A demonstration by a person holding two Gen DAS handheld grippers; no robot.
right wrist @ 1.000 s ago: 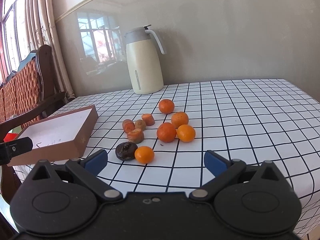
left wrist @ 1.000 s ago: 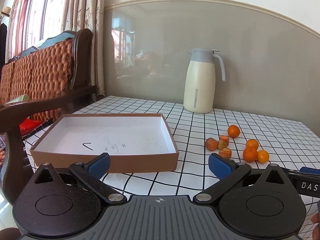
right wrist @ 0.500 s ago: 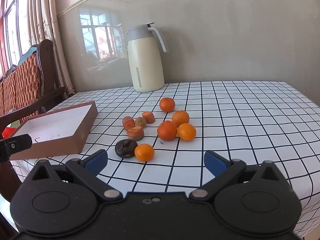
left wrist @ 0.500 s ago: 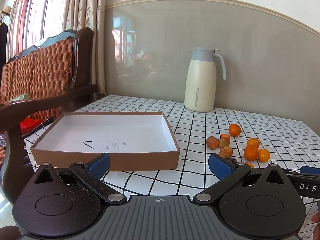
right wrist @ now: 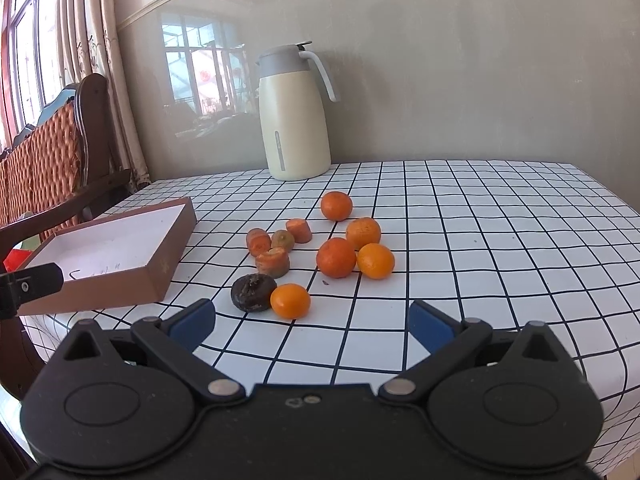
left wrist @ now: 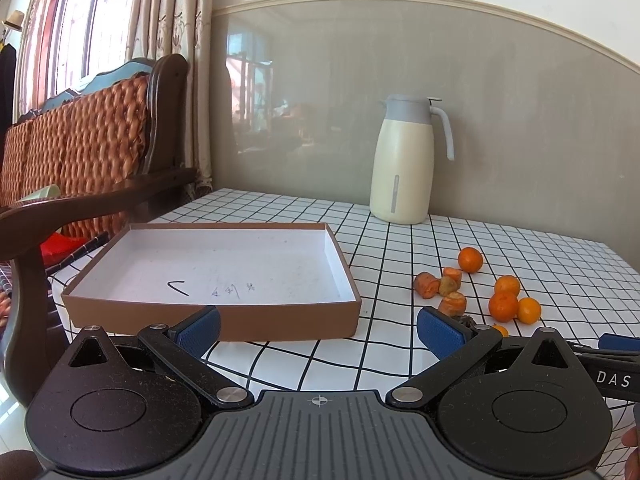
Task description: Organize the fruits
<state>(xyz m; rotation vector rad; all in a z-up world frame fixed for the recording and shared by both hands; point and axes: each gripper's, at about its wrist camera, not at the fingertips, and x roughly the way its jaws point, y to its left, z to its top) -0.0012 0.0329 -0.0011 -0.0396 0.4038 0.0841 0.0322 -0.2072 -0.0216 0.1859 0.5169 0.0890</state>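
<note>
Several small oranges lie on the checked tablecloth, the nearest one beside a dark spoiled fruit. Behind them lie carrot-like stubs and more oranges. The same pile shows at the right in the left wrist view. An empty brown box with a white inside sits to the left of the pile and also shows in the right wrist view. My left gripper is open and empty in front of the box. My right gripper is open and empty just short of the nearest orange.
A cream thermos jug stands at the back of the table near the wall. A wooden chair with a woven back stands left of the table. The table's right edge drops off at the right.
Both grippers have moved slightly forward and the views have shifted a little; the fruits and box have not moved. Both stay open.
</note>
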